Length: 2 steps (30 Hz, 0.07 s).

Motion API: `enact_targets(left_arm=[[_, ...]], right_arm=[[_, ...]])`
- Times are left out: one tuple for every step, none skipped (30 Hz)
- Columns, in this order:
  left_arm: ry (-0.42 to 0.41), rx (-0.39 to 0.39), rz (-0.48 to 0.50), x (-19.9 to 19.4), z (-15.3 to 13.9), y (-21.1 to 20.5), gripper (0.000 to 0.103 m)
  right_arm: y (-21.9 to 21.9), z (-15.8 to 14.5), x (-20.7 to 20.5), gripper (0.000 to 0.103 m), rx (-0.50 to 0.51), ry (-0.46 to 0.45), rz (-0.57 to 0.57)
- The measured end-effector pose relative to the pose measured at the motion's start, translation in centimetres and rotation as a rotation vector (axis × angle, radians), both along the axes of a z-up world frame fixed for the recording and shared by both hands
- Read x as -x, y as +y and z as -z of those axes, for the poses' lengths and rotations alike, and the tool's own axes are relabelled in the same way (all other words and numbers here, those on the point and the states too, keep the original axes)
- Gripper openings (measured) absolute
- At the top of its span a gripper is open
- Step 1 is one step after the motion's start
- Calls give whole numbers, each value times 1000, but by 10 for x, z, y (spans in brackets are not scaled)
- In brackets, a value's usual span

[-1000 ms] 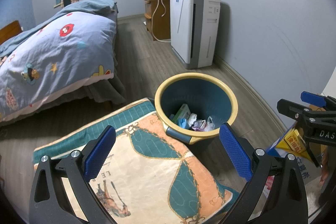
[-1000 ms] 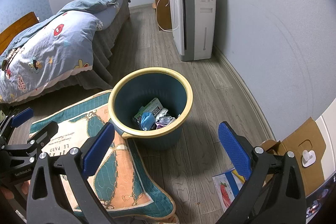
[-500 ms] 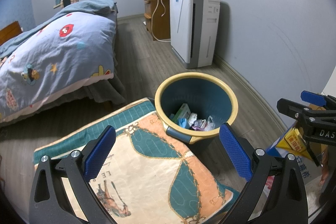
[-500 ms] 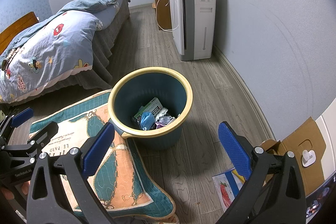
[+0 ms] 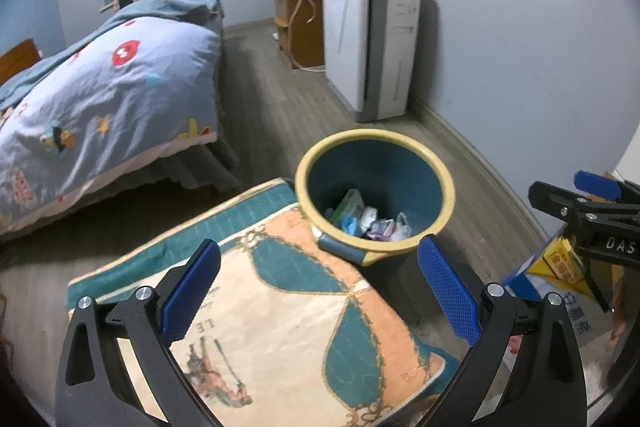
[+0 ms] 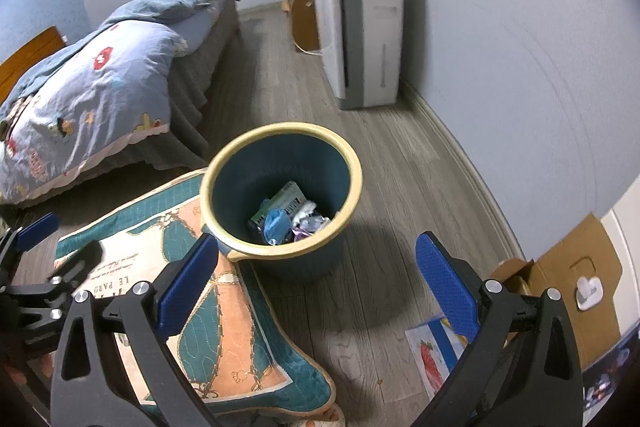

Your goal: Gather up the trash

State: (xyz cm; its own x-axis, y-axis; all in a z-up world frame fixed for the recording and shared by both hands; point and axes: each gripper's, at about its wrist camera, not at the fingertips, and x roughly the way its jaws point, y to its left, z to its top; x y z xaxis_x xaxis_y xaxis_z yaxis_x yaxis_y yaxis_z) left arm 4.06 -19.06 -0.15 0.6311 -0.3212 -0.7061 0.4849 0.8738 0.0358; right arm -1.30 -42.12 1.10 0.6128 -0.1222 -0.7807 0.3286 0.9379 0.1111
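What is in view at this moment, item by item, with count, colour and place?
Bin: one, teal with yellow rim, on the floor at the cushion's corner.
Trash: several pieces, green, blue, white, inside the bin.
Cushion: one, teal, orange and cream, on the floor beside the bin.
Bed: one, pale blue patterned quilt, left.
Air purifier: one, white and grey, against the wall.
Cardboard box: one, brown, right edge.
Picture sheet: one, red drawing, floor at right.
Left gripper: open, empty.
Right gripper: open, empty.

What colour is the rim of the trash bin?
Pale yellow rim on the round teal trash bin; clearest in the right wrist view.
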Motion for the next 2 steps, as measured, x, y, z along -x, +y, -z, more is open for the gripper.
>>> enact_targets(left_arm=[[-1,3,-9,0,-2,5,98],[-6,13,-21,0,-6,10,98]], right_arm=[[-2,4,-1,97,-19,17,18],[-3,10,-2,97,-40,35,28]])
